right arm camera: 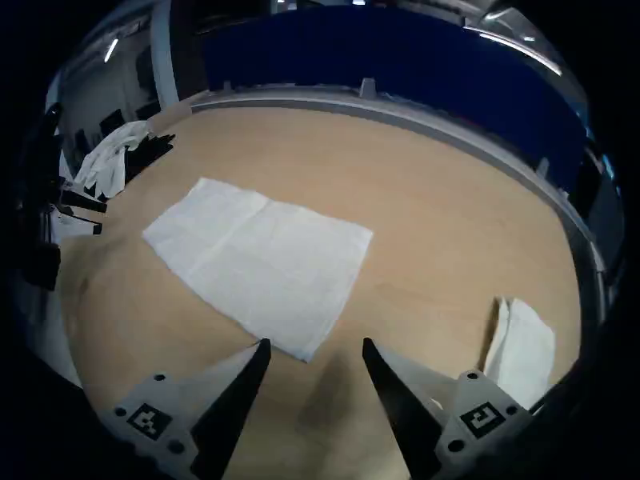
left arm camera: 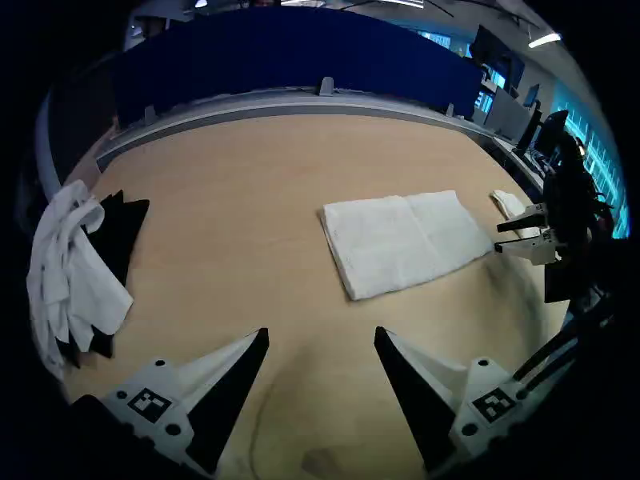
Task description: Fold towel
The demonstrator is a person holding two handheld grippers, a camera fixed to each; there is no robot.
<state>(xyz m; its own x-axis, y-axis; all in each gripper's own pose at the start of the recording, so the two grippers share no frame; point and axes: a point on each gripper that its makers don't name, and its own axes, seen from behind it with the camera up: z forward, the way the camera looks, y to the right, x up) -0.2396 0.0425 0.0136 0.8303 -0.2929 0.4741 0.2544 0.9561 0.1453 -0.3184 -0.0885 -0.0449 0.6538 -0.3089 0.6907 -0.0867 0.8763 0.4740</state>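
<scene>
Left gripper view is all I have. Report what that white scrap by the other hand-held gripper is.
Observer: A second towel, folded small, lying flat on the table, apart from the larger towel.
Operator: Now give me that gripper's state.
Observer: The right hand-held gripper is open and empty; the larger towel's near corner lies just ahead of its fingertips.
</scene>
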